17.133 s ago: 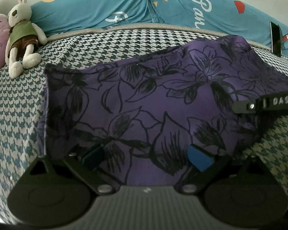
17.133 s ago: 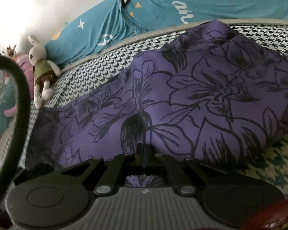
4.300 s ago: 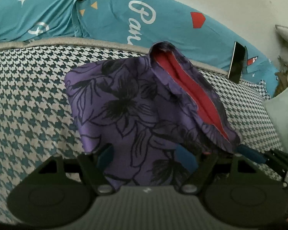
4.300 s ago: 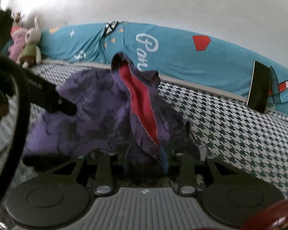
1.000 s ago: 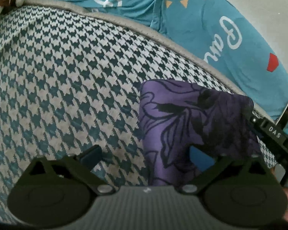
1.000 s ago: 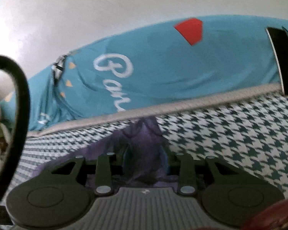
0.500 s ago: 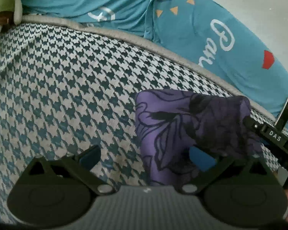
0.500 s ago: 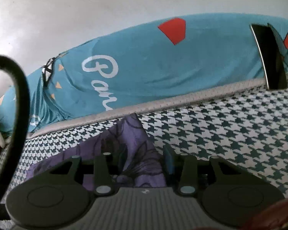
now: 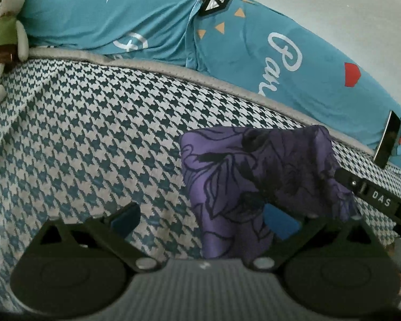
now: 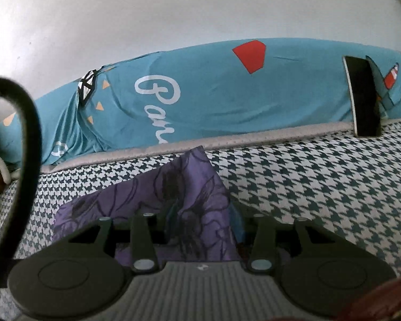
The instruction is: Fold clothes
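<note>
A purple garment with black flower outlines (image 9: 254, 174) lies folded into a small flat packet on the houndstooth bed cover (image 9: 93, 133). My left gripper (image 9: 203, 220) is open just before it; its right pad sits against the packet's near edge and its left pad is over bare cover. In the right wrist view the garment (image 10: 189, 187) runs between the fingers of my right gripper (image 10: 204, 218), whose jaws stand a little apart and look open. The right gripper's finger (image 9: 371, 195) shows at the packet's right edge.
A long teal cushion (image 9: 147, 26) lines the wall behind the bed. A dark phone (image 10: 363, 96) leans on it at the right. A stuffed rabbit (image 9: 2, 26) sits at the far left. A black cable (image 10: 29, 133) loops at the left of the right wrist view.
The right gripper's jaws have parted slightly and the bunched cloth between them has settled flat on the bed. The left gripper has drawn back a little, staying open.
</note>
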A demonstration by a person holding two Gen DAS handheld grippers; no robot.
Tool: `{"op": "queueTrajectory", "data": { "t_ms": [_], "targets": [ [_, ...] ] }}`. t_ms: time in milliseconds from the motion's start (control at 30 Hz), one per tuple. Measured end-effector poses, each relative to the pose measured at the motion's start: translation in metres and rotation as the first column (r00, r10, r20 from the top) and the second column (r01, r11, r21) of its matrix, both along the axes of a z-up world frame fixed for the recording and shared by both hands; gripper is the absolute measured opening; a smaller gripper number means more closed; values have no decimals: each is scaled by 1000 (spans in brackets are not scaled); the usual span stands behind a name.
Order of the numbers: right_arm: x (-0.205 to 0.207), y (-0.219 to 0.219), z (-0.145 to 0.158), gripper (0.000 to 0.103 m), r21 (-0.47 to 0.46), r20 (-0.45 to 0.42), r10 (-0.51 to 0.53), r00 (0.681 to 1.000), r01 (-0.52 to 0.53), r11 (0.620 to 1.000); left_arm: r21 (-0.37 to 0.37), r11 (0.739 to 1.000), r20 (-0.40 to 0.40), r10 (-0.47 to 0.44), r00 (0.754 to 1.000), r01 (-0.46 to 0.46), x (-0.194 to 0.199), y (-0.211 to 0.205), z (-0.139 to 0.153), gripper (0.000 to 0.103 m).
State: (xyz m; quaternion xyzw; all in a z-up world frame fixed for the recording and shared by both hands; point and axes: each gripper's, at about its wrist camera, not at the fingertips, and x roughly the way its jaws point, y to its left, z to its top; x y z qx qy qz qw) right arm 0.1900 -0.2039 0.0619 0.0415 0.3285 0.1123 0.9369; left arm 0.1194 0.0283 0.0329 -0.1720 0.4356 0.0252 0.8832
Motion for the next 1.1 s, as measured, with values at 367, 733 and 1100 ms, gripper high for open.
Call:
{"op": "queueTrajectory", "data": {
  "t_ms": [367, 733, 1100],
  "targets": [
    [-22, -3, 10, 50, 49, -66, -61, 996, 65, 997, 49, 998, 9, -31, 999, 30, -17, 2, 6, 103],
    [-51, 13, 9, 56, -3, -113, -14, 993, 14, 1000, 75, 996, -21, -55, 998, 57, -33, 1, 4, 103],
    [-67, 14, 6, 63, -44, -150, -24, 988, 18, 999, 95, 992, -34, -81, 996, 84, -47, -9, 3, 103]
  ]
}}
